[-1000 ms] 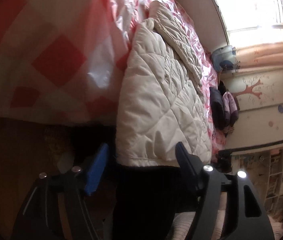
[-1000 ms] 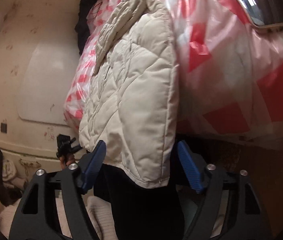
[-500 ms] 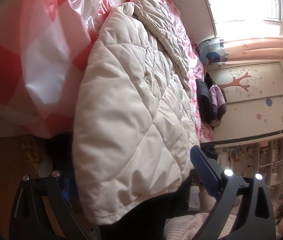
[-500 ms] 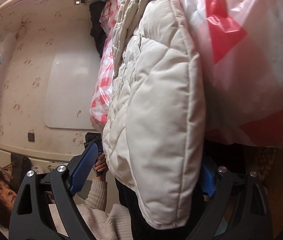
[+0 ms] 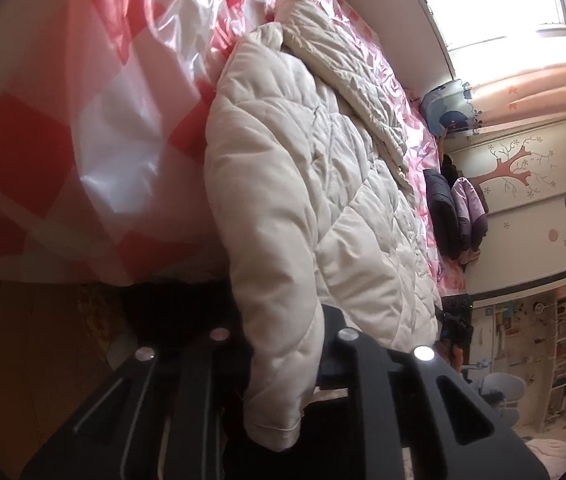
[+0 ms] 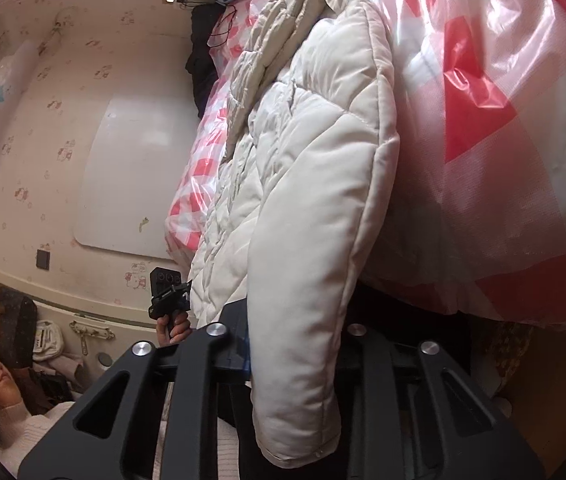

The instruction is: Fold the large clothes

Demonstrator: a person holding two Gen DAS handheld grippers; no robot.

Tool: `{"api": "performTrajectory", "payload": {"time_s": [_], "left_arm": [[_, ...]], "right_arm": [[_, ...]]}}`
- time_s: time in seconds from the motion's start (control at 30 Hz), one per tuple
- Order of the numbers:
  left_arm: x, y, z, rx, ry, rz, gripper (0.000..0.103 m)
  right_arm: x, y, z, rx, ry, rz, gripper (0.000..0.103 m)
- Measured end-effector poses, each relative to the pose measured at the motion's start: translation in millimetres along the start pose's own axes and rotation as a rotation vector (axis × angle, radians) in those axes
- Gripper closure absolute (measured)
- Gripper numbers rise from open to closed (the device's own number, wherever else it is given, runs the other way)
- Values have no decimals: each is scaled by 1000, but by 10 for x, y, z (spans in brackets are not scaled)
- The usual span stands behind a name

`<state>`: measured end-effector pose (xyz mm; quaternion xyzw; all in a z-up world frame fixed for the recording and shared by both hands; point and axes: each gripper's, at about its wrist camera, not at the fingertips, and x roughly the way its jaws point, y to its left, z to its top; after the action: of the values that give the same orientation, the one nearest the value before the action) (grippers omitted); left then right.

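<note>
Now the coat (image 5: pixel 323 216) is lying spread on the bed cover (image 5: pixel 95 128), its long axis running from the near edge, where the hem is drooping over, toward the far end by the window (image 5: pixel 495 8). Each near hem corner is sitting right inside a claw: the left gripper (image 5: pixel 283 356) is clamping one corner, the right gripper (image 6: pixel 295 344) the other, so neither hand is nearer and both are gripping the coat. Judging from that, the coming move is a lift of the near hem away toward the far collar end. Compared with a second ago, both sets of jaws have just been closing, from wide apart around the hanging hem to pressed onto the padding.
</note>
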<state>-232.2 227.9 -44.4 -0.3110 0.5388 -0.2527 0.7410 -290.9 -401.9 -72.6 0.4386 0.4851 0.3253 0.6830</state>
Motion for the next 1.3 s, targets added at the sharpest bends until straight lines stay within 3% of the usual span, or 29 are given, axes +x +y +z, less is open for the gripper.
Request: {"api": "performTrajectory", "payload": {"time_s": [0.17,0.27,0.3,0.33,0.4,0.43,0.5,0.6,0.77,1.13,1.3], "left_arm": [[-193,-193,-45,58,-48,-52,91],[-182,-206,-63,99,-2,-45,90],[-140,-154,-62,91,23,-23,82],[-103,-91,-55,73,42,3,66],[-46,11,-57,55,43,113,44],[-30,13,-68,68,39,179,39],[19,-36,-92,98,30,263,30],[85,-118,-118,152,18,375,21],[125,-274,-172,278,-31,517,14],[233,-488,-211,450,-73,646,14],[247,-534,-227,488,-76,672,14]], "right_arm": [[-177,218,-47,-79,-16,47,88],[-230,251,-71,-85,22,36,85],[-223,207,-75,-73,32,23,83],[-216,145,-70,-49,42,16,78],[-182,23,-79,-1,56,0,68],[-174,-40,-93,19,60,-9,54],[-148,-144,-131,63,61,-32,40],[-104,-216,-168,94,76,-43,37],[-162,-196,-177,108,70,-45,32],[27,-154,-74,126,99,-46,31],[103,-88,-61,124,116,-61,31]]}}
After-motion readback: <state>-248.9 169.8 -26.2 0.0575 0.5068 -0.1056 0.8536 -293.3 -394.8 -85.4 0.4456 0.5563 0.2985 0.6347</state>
